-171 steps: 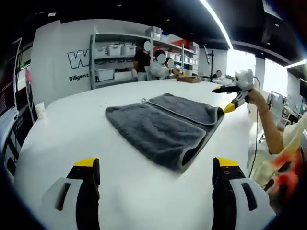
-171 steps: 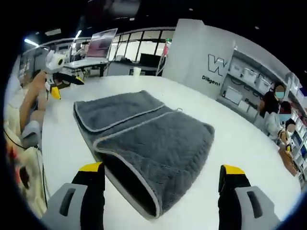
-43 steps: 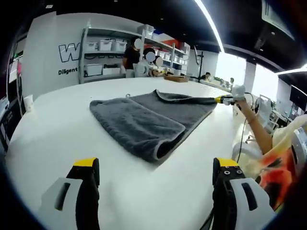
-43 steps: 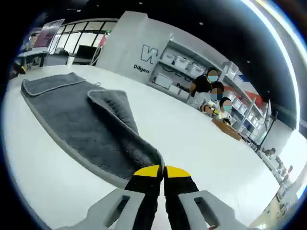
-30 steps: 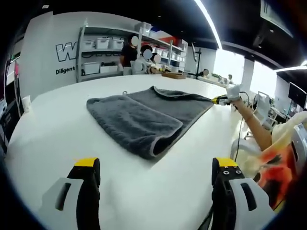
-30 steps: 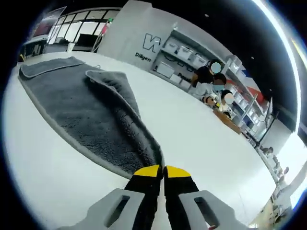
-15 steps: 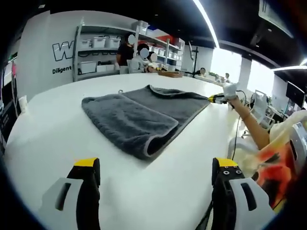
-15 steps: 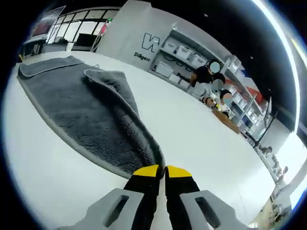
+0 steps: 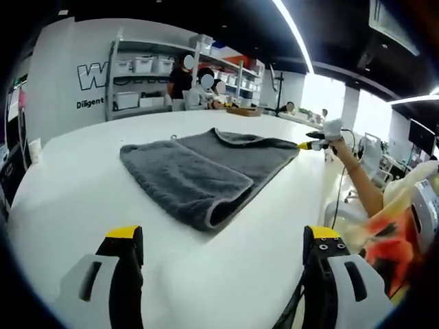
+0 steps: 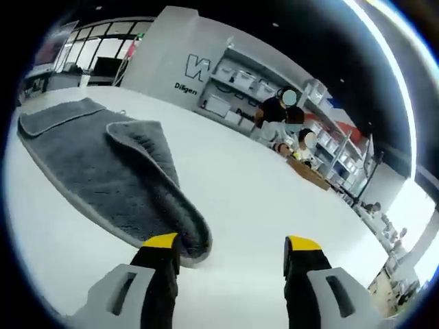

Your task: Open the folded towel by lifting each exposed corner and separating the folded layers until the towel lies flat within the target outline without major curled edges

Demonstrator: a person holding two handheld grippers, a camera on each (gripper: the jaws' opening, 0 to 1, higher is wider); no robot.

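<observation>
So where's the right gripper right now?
In the left gripper view, the right gripper is far right, at the grey towel's far corner. In its own view, its open jaws straddle that corner on the white table.

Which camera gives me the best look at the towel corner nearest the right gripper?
The right gripper view: the towel corner lies right by its open jaws. In the left gripper view that corner sits far off, beside the right gripper.

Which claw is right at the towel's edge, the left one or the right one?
The right claw: its yellow-tipped jaws stand open beside the near corner of the grey terry towel. The left claw, also open, has bare white table between it and the towel.
</observation>
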